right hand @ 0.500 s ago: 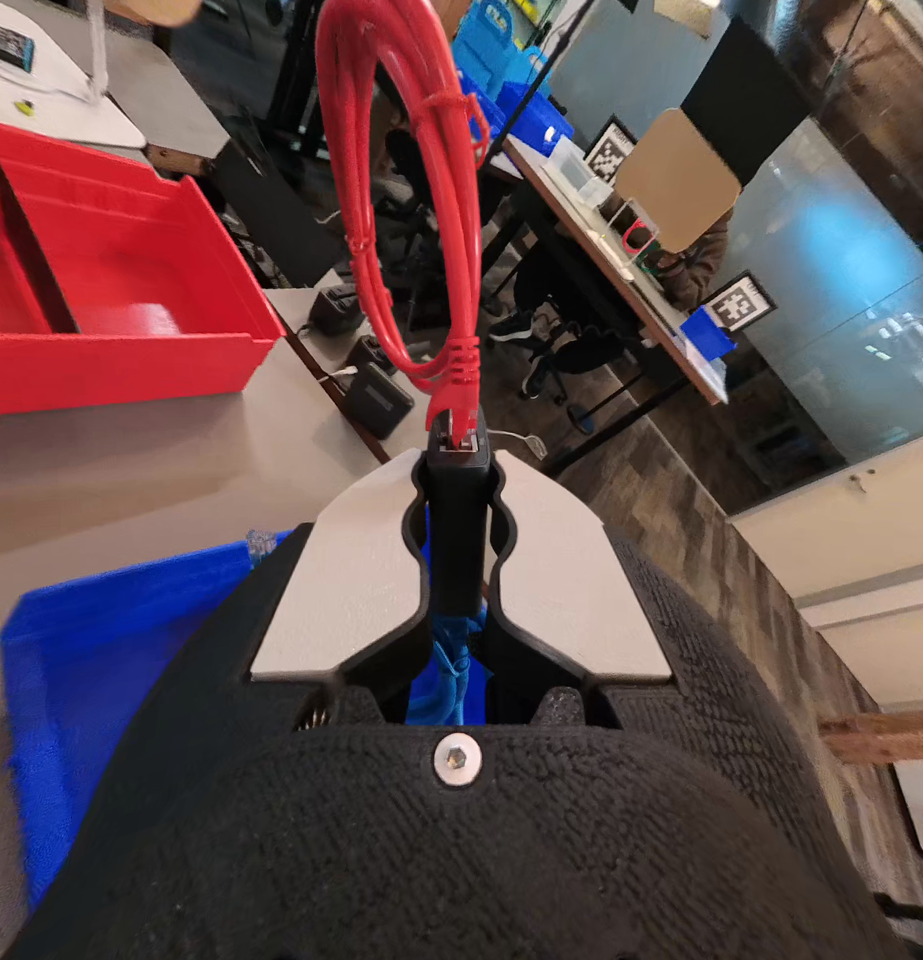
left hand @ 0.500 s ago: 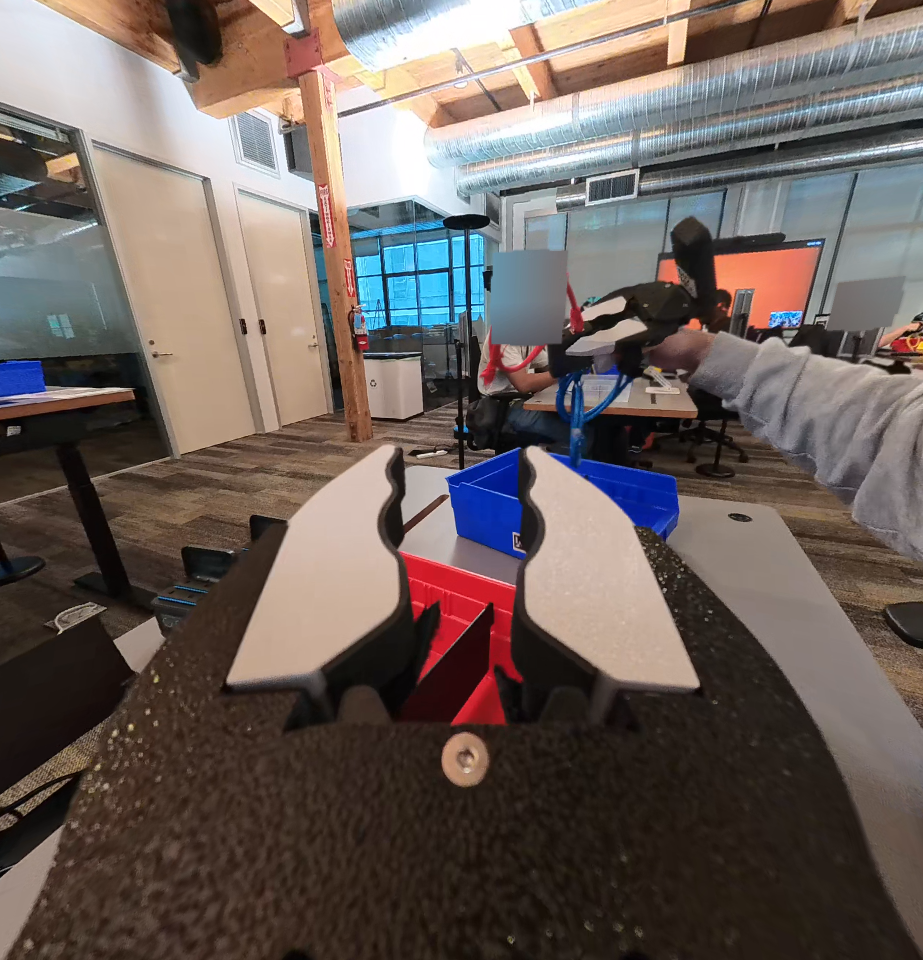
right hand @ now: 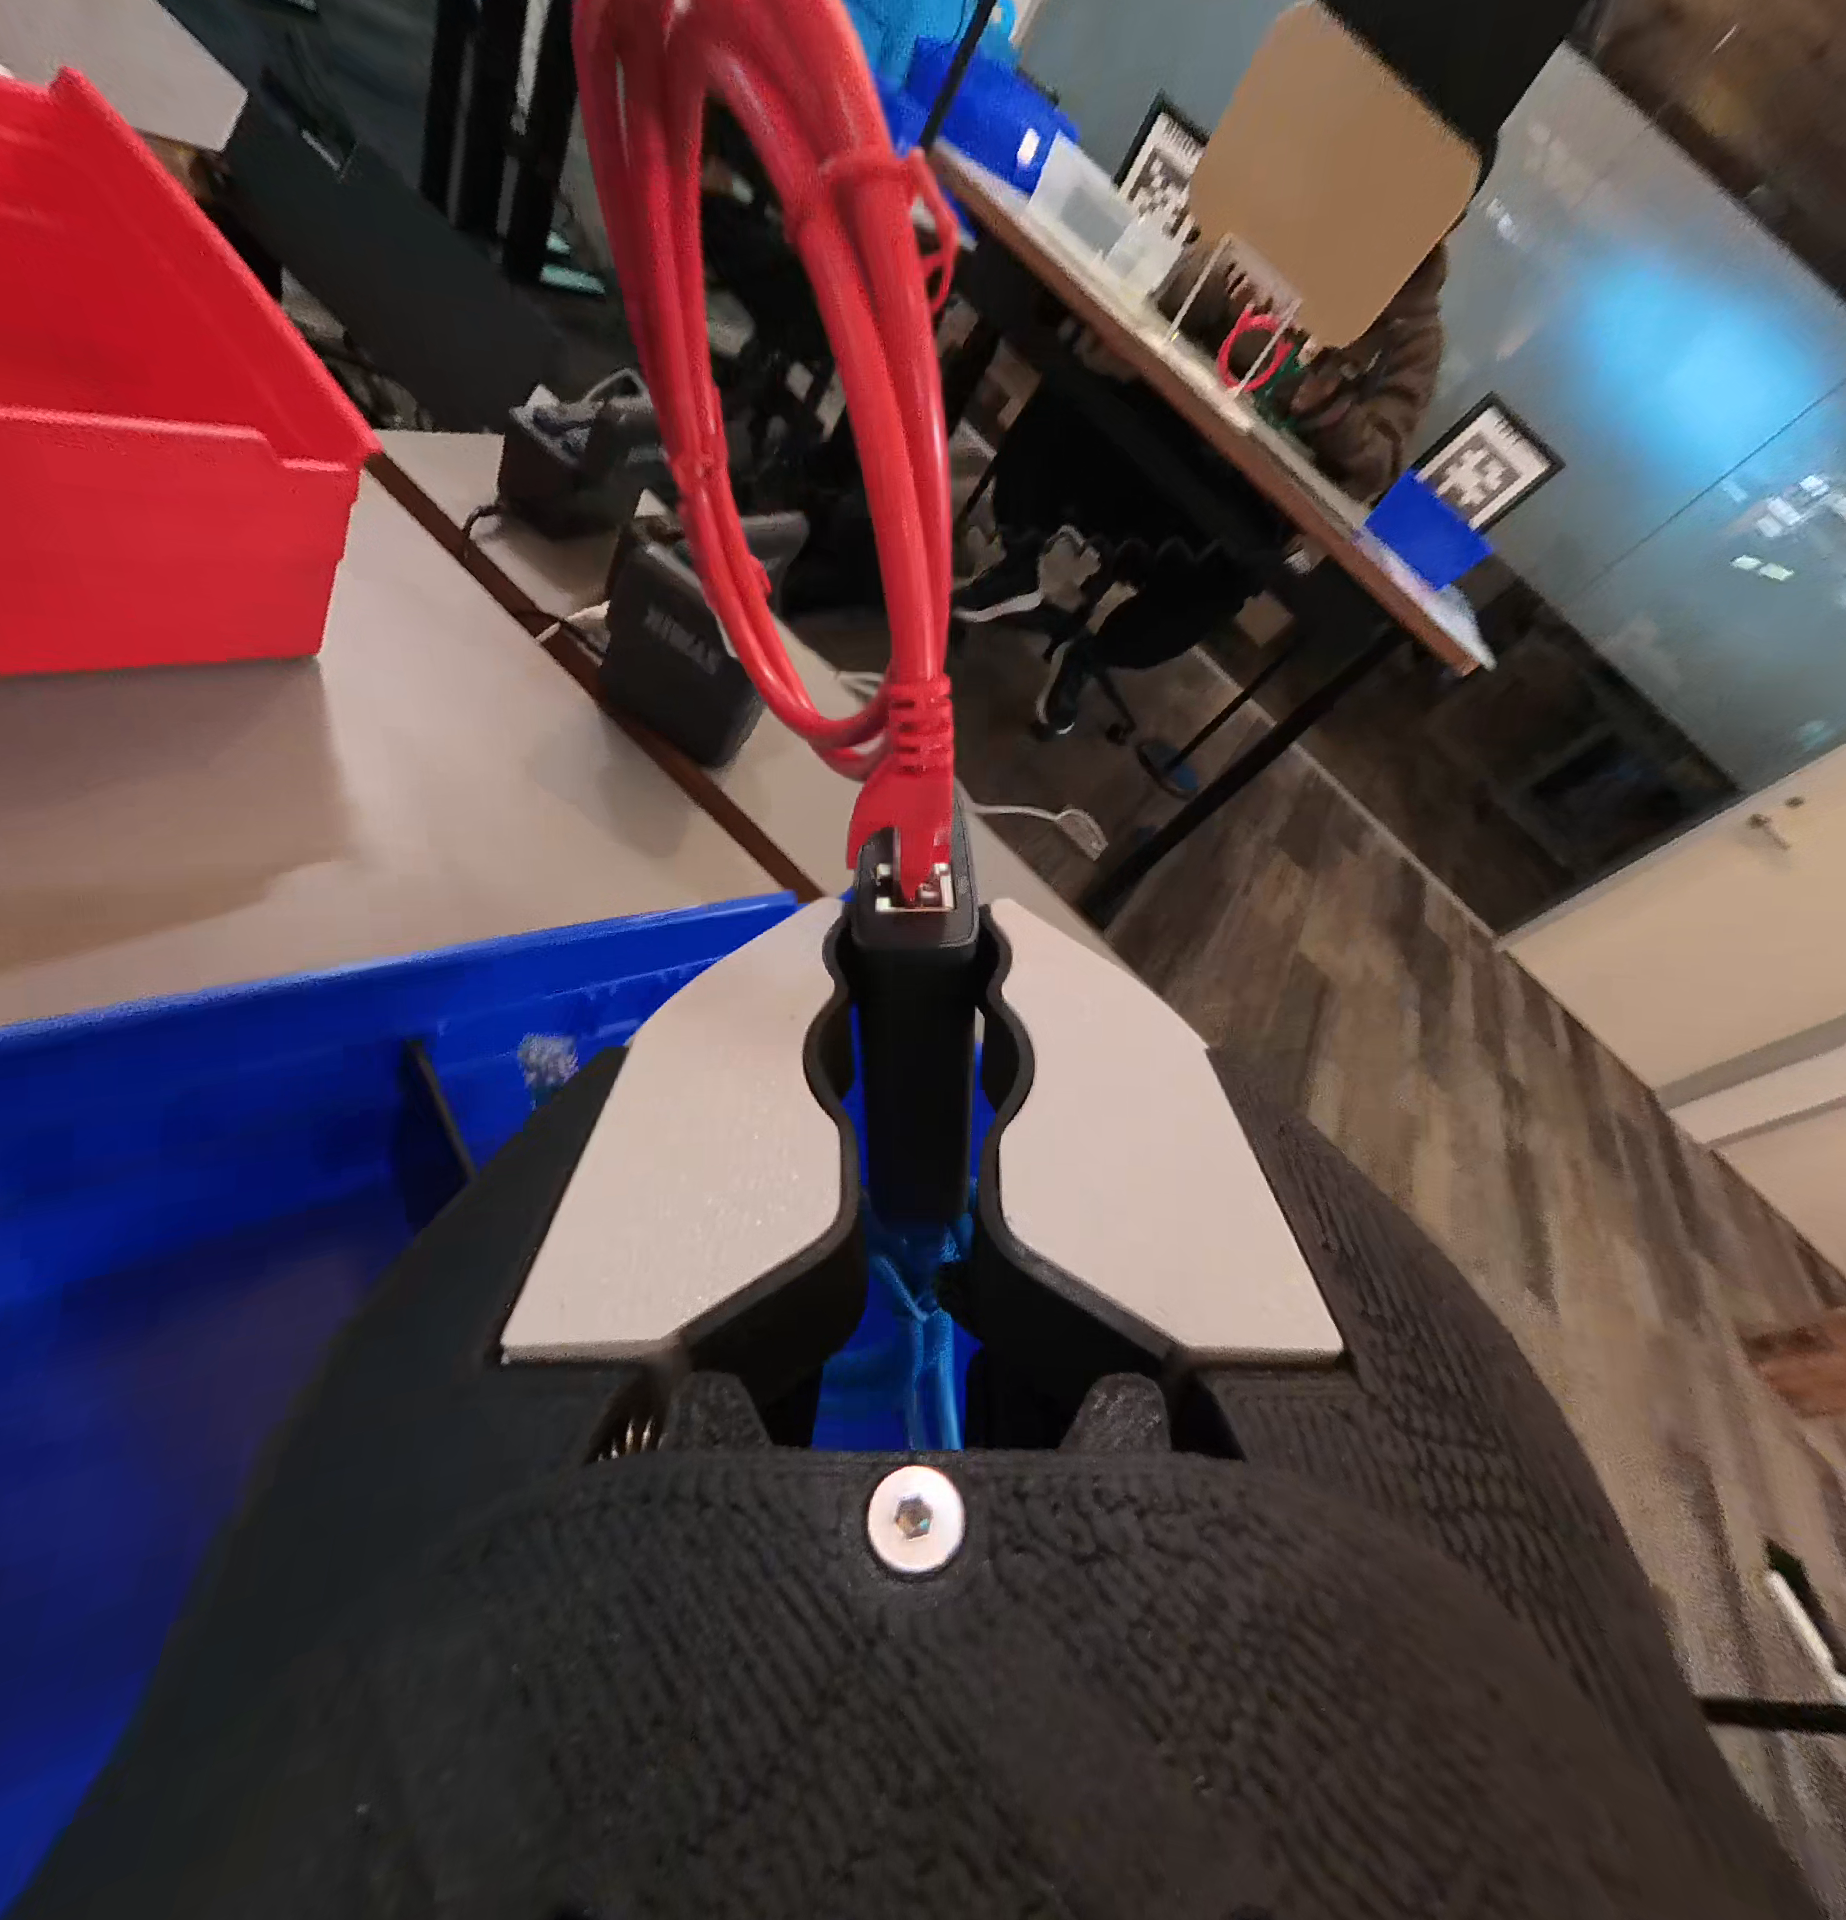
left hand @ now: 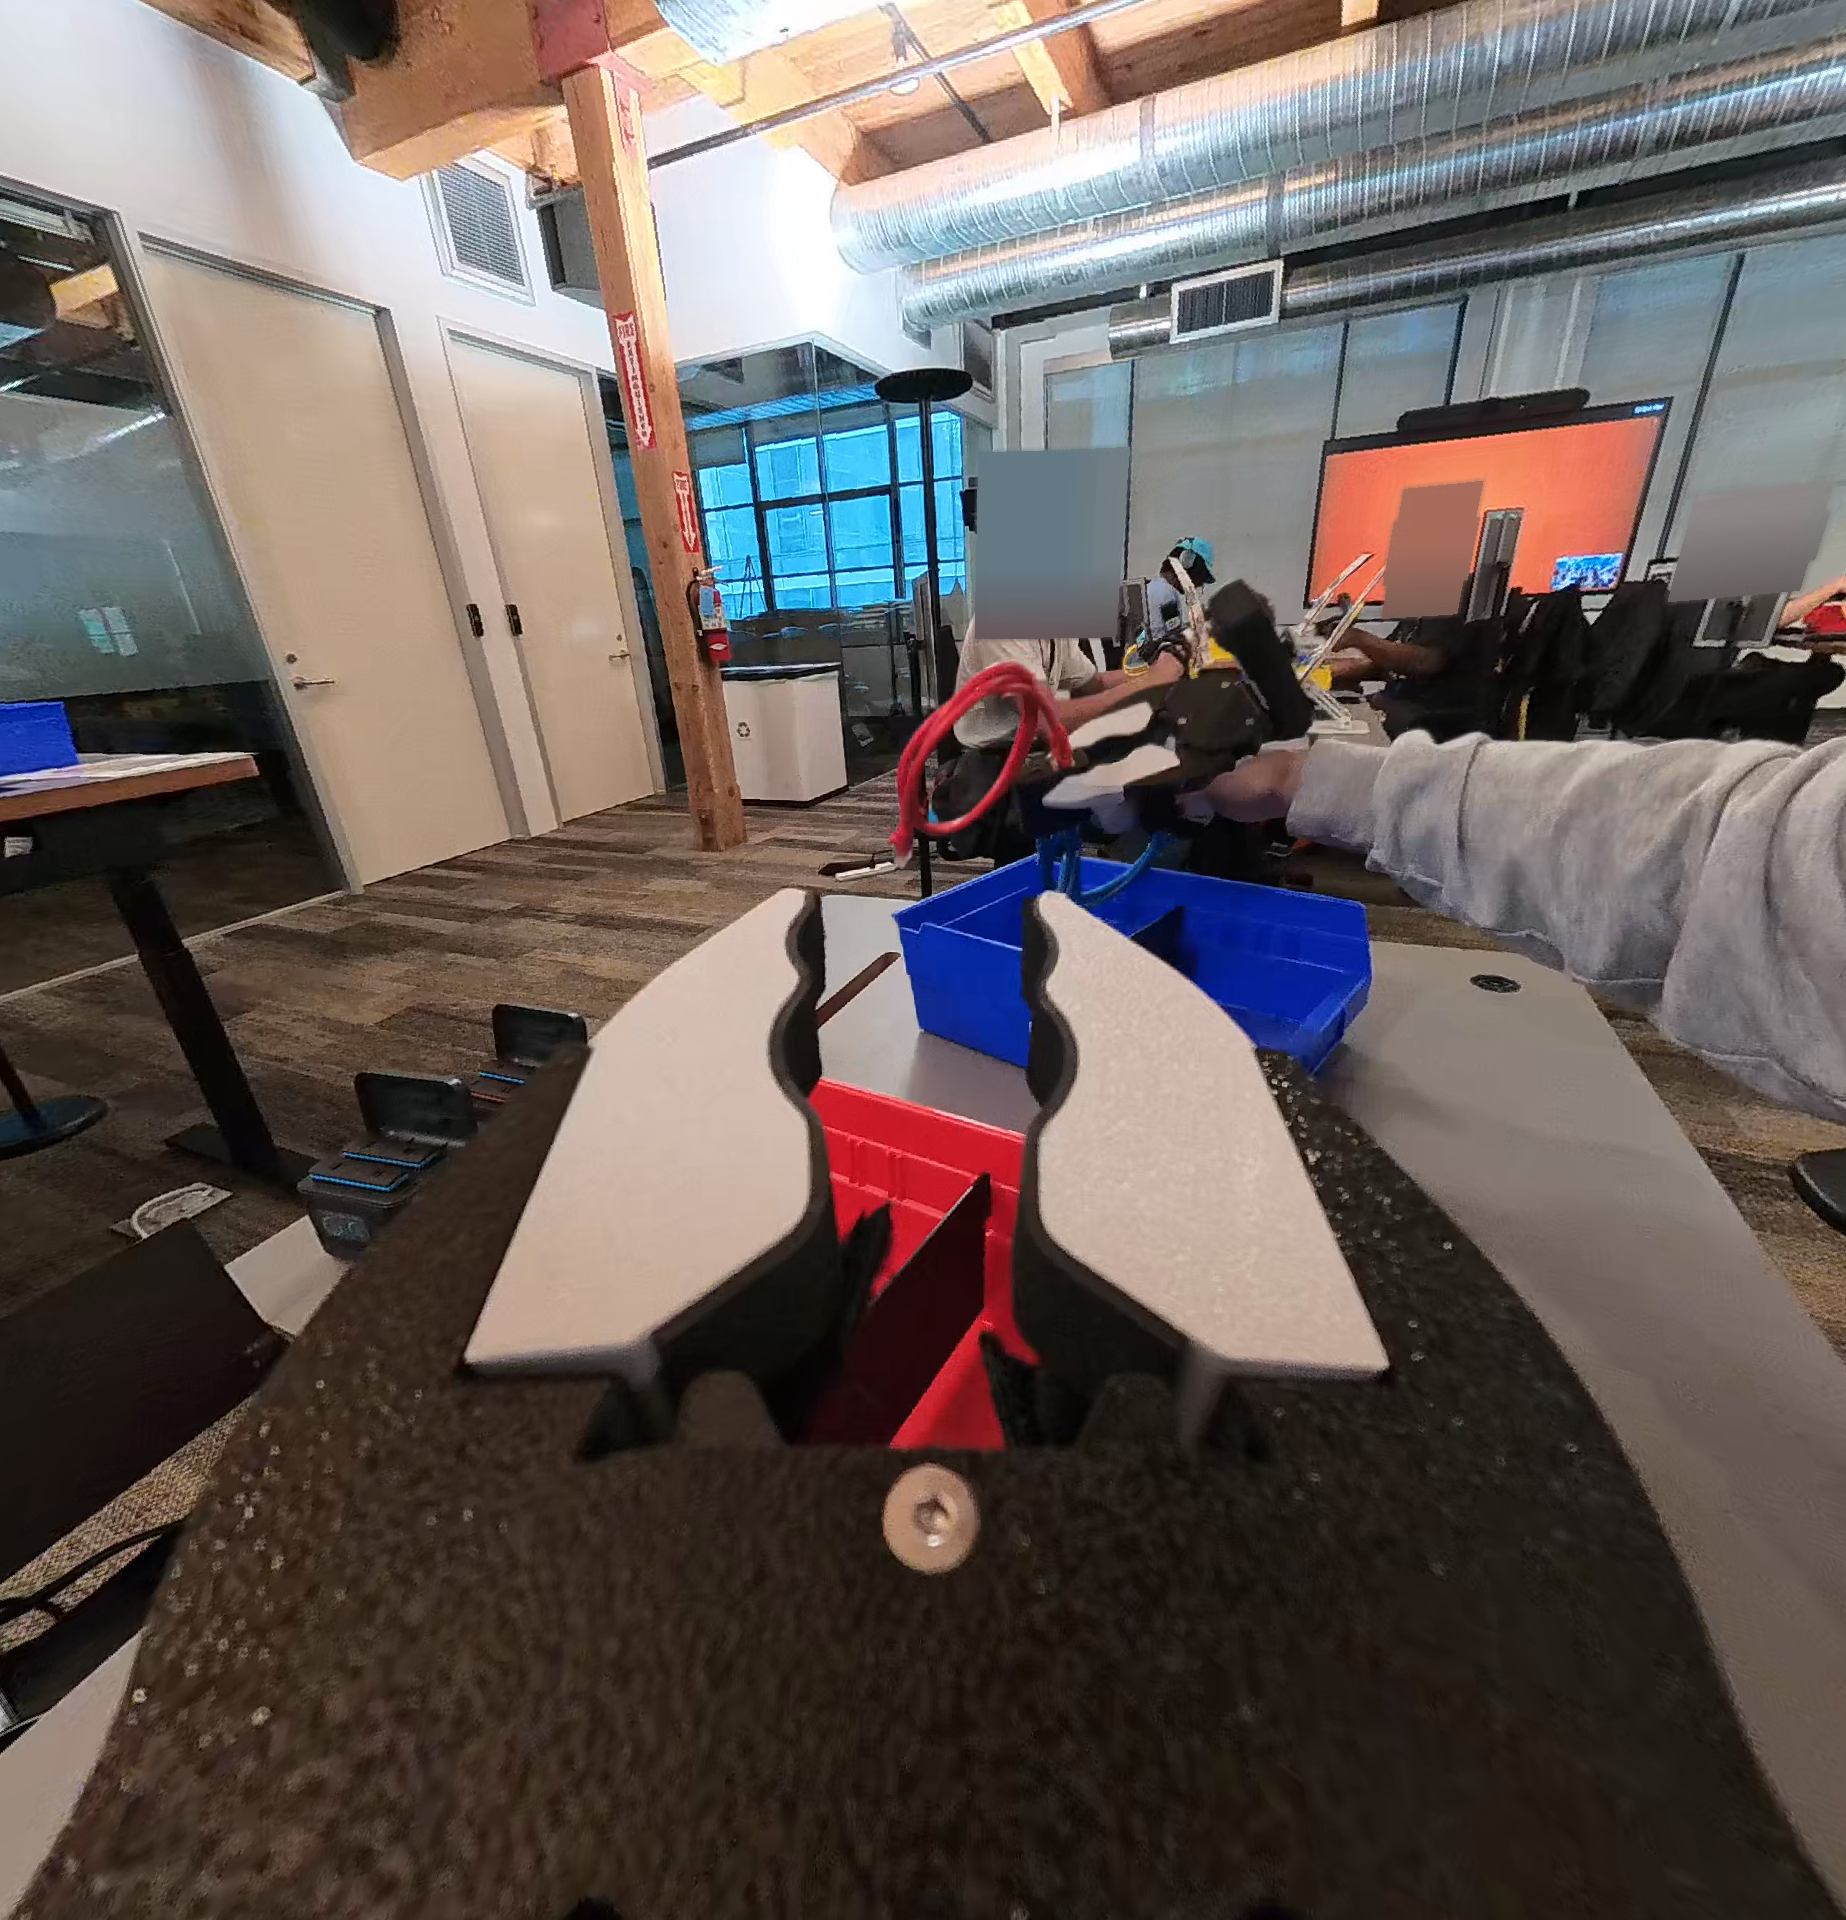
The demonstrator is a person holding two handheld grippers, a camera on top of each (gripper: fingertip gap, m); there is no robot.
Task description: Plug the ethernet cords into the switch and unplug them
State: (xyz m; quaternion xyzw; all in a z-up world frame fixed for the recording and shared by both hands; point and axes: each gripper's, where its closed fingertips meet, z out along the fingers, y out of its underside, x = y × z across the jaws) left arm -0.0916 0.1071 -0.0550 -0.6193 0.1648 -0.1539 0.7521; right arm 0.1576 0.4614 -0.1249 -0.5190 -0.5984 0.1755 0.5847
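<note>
A grey bench (left hand: 1584, 1174) carries two open bins: a red bin (right hand: 140, 499) with a dark divider nearer the left gripper, and a blue bin (left hand: 1262, 966), also divided, toward the far edge. Dark battery packs (left hand: 399, 1153) sit along the left edge of the bench. The left gripper (left hand: 924, 925) hovers over the red bin, its fingers (left hand: 680, 1132) parted at a moderate gap with nothing between them. The right gripper (right hand: 914, 914), held by a hand in a grey sleeve (left hand: 1625, 862), hangs above the blue bin; its fingers (right hand: 732, 1153) are clamped on a black adapter block (right hand: 914, 1039). A coiled red cable (right hand: 794, 364) is plugged into the block's outer end, its coil clear of the bench. A blue cable (right hand: 924, 1351) leaves the block's rear end, dropping toward the blue bin.
</note>
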